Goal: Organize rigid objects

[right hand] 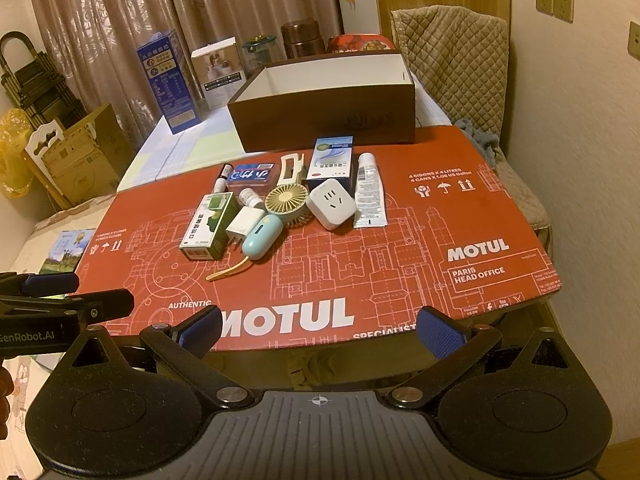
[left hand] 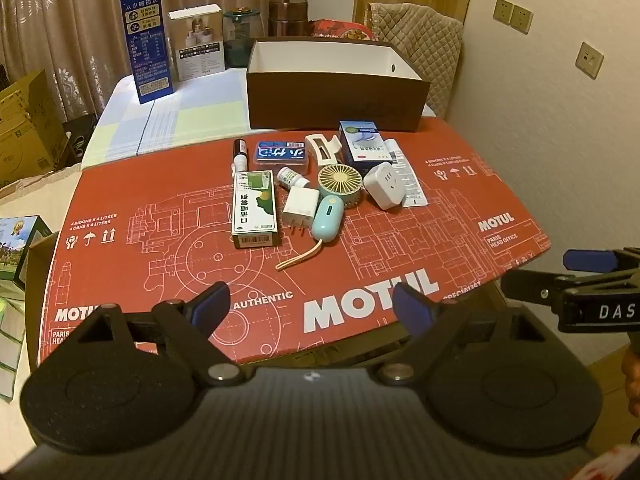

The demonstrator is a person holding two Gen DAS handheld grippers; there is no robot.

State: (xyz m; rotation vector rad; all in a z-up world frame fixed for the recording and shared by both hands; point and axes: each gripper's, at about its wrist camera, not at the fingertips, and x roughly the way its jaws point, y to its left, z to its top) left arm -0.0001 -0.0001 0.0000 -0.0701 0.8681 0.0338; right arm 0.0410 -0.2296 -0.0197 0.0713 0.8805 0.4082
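Observation:
A cluster of small items lies mid-way on the red Motul cardboard (left hand: pixel 400 248): a green-white box (left hand: pixel 255 208), a white charger (left hand: pixel 301 208), a mint oval gadget (left hand: pixel 328 218), a small fan (left hand: pixel 341 182), a white socket plug (left hand: pixel 385 184), a blue-white box (left hand: pixel 360 144), a tube (left hand: pixel 406 178) and a blue case (left hand: pixel 282 155). An open brown box (left hand: pixel 336 96) stands behind them. My left gripper (left hand: pixel 312 308) is open and empty at the near edge. My right gripper (right hand: pixel 320 330) is open and empty too, also seen in the left wrist view (left hand: pixel 536 276).
A blue carton (left hand: pixel 147 44), a white carton (left hand: pixel 198 42), jars and a brown flask (left hand: pixel 288 16) stand at the back. A quilted chair (right hand: pixel 452 60) is at the right by the wall. Cardboard boxes (left hand: pixel 28 128) stand at the left.

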